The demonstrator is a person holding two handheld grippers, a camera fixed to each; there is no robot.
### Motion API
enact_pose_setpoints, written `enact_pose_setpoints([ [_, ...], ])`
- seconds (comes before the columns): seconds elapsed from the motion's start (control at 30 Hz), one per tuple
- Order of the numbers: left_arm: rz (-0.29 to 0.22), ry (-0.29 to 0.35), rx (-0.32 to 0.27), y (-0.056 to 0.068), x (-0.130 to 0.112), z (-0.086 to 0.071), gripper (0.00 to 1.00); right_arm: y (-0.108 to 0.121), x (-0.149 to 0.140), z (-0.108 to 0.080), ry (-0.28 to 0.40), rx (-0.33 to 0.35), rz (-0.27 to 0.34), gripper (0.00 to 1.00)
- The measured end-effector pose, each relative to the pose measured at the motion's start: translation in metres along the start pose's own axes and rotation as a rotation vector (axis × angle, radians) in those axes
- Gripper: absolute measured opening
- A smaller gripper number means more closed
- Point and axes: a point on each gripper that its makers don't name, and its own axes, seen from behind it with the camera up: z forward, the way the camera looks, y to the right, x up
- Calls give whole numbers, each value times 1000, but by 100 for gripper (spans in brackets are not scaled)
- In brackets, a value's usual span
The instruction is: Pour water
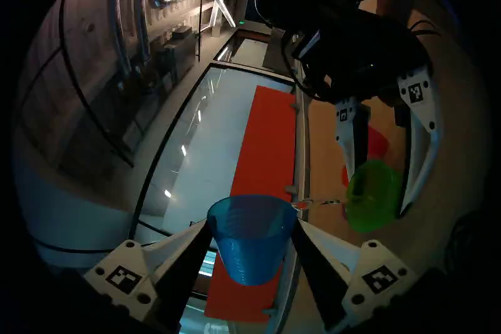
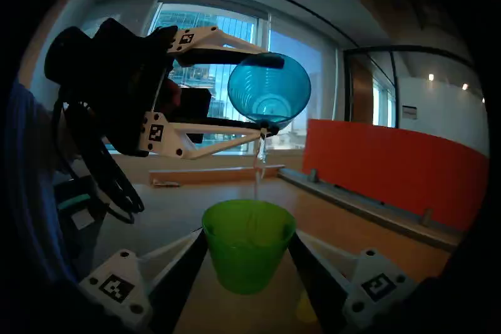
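The left gripper (image 1: 252, 223) is clamped on the blue cup (image 1: 252, 249), one finger on each side, and holds it tipped just above the green cup (image 2: 248, 259). A thin water stream (image 2: 257, 174) falls from the blue rim into the green cup. The right gripper (image 2: 248, 234) is clamped on the green cup, holding it upright over the wooden table (image 2: 181, 202), left of the orange partition (image 2: 407, 165).

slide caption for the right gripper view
Left gripper tips the blue cup, water streaming into the green cup held by the right gripper.
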Motion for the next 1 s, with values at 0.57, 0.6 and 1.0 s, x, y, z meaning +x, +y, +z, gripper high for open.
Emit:
enact_pose_setpoints([
  [0.57, 80, -1, 12, -1, 4, -4, 86, 1, 1, 1, -3, -4, -3, 90],
  [0.6, 85, -1, 13, -2, 4, -4, 86, 1, 1, 1, -3, -4, -3, 90],
  [1.0, 168, 1, 22, -8, 8, -2, 86, 1, 1, 0, -4, -5, -7, 90],
])
